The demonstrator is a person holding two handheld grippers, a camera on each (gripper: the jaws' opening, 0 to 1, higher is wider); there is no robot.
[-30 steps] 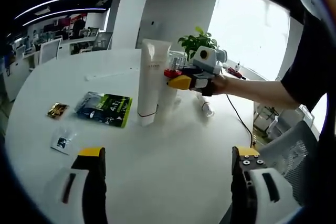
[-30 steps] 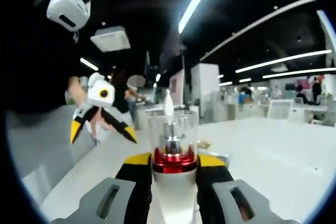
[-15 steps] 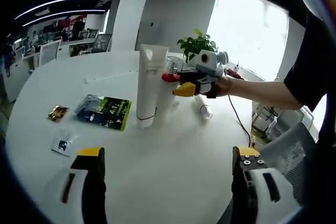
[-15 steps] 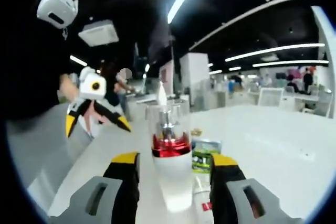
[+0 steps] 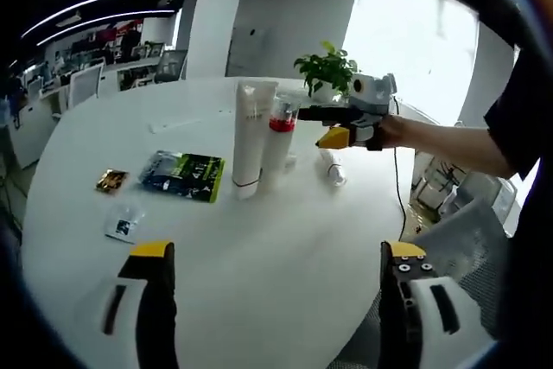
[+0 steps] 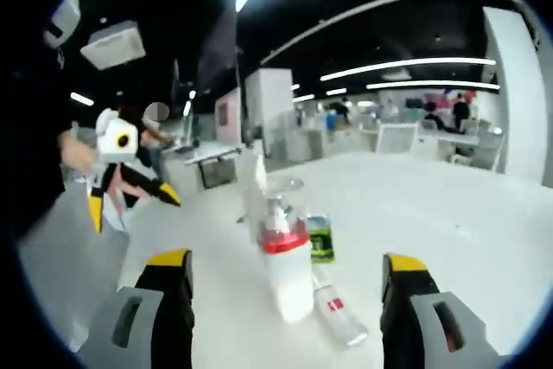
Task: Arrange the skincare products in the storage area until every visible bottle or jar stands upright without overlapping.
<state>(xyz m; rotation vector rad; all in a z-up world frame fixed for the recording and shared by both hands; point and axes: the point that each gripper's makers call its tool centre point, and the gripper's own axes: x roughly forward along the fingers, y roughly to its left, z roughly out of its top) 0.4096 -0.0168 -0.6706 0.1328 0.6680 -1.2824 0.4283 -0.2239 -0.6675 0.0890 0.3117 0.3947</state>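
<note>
Two products stand upright and touching near the table's [image 5: 285,283] middle, the white tube [image 5: 250,136] and the red-collared pump bottle [image 6: 286,272], while a small clear bottle [image 6: 339,315] lies flat just right of them. Both claws are spread and hold nothing: the right gripper [image 6: 285,276] faces the pump bottle, the left gripper [image 5: 272,261] hangs nearer the table's edge. Reaching for the fallen bottle could knock the close-standing pair over; a green packet [image 5: 184,174] and small sachets [image 5: 112,181] lie left, clear of the path.

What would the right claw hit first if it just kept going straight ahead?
Probably the upright pump bottle with the red collar, standing centred between the open right claw's jaws, though depth is uncertain.
</note>
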